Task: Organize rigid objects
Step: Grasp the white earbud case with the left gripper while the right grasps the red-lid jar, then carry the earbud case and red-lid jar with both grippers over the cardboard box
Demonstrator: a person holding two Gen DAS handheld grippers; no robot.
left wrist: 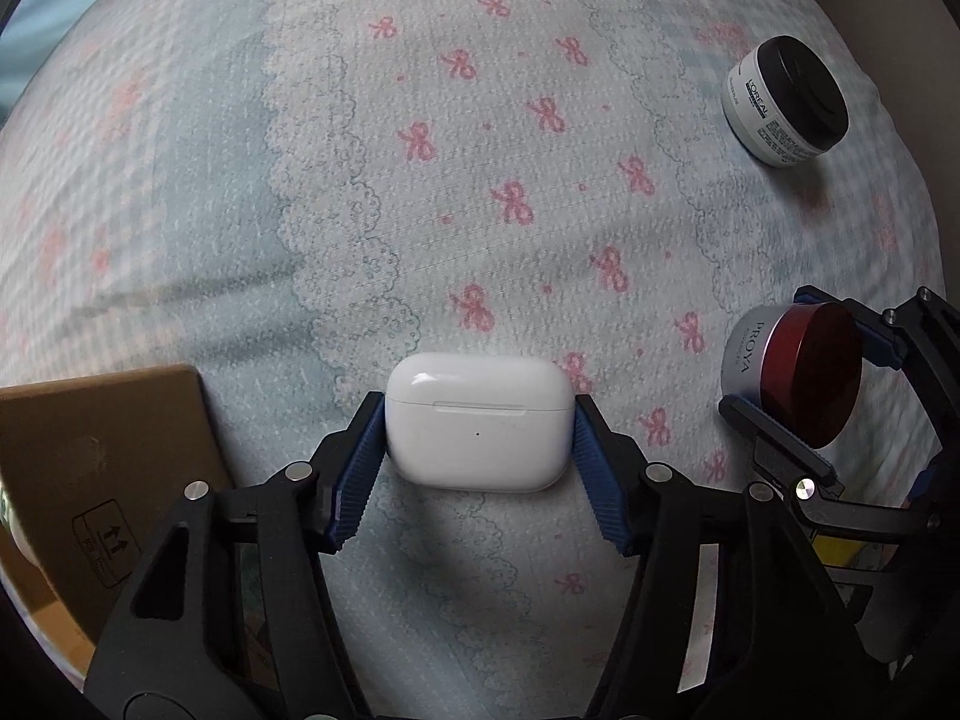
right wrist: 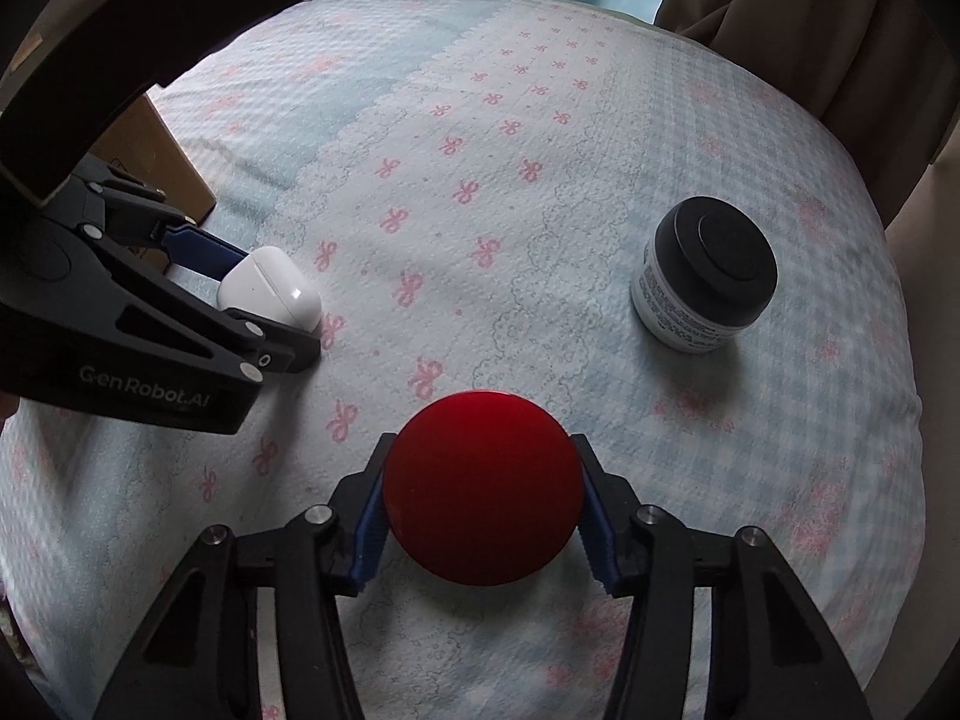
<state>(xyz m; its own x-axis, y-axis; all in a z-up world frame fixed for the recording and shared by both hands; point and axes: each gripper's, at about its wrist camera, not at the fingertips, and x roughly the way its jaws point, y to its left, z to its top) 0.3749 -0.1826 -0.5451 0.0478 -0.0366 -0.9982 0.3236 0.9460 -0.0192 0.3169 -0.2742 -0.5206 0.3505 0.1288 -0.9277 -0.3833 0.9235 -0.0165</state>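
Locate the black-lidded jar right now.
The black-lidded jar stands alone on the bedspread, far right in both views, beyond the red-lidded jar in the right gripper.

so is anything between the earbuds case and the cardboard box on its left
Nothing visible: only bare bedsheet lies between the earbuds case, clamped in the left gripper, and the cardboard box.

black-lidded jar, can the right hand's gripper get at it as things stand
Probably not yet: the right gripper is shut on the red-lidded jar. The black-lidded jar stands alone on the bedsheet, otherwise unobstructed.
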